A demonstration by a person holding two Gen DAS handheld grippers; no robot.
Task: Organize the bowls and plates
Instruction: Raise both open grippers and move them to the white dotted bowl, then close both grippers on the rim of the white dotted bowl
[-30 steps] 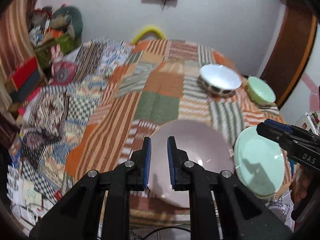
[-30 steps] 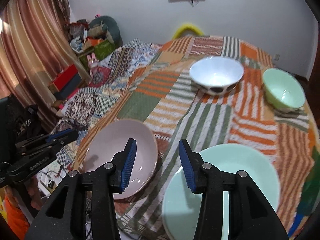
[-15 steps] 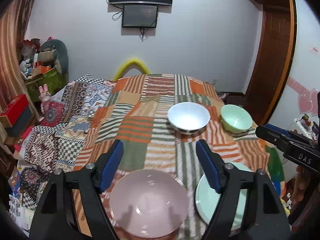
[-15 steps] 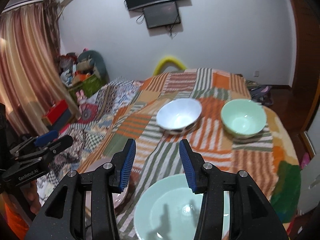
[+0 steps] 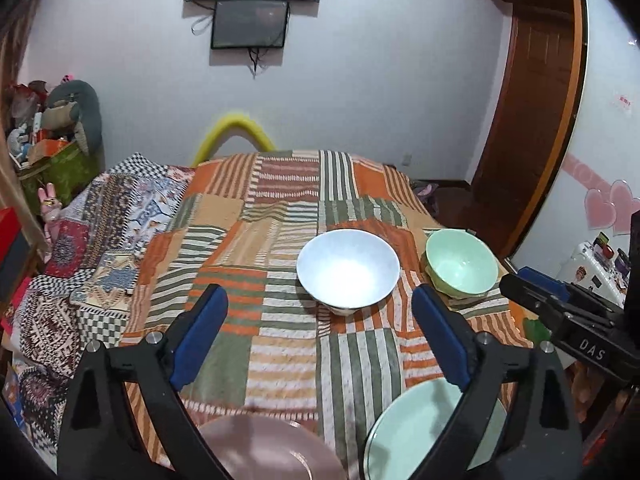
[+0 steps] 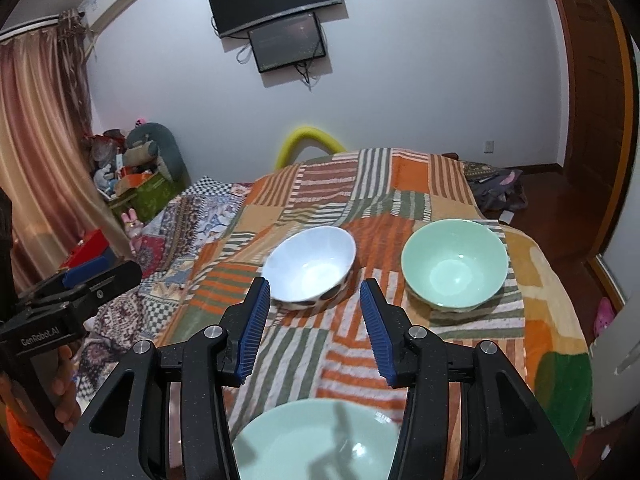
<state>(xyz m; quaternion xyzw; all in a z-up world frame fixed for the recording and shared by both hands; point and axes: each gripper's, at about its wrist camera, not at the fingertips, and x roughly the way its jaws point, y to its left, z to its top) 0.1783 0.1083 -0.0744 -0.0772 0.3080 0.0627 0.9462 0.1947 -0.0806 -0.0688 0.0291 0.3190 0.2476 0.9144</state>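
A white bowl (image 5: 348, 268) and a pale green bowl (image 5: 460, 266) sit side by side on the patchwork cloth (image 5: 280, 344). Nearer me lie a pink plate (image 5: 272, 452) and a green plate (image 5: 416, 436), both cut off by the frame's lower edge. My left gripper (image 5: 318, 294) hangs above the cloth, its jaws opening wide with nothing between them. In the right wrist view, my right gripper (image 6: 314, 286) is open and empty above the green plate (image 6: 320, 440), with the white bowl (image 6: 310, 268) and green bowl (image 6: 454, 266) beyond it.
The cloth drapes over a large surface with a second patterned quilt (image 5: 100, 248) on its left. A wooden door (image 5: 532, 128) stands at the right. Screens (image 6: 280, 12) hang on the far wall, and boxes and soft toys (image 6: 136, 168) pile up at the back left.
My left jaws went from shut to wide open. Both grippers pulled back and up, so the plates slid to the bottom of the views and the bowls came to the middle.
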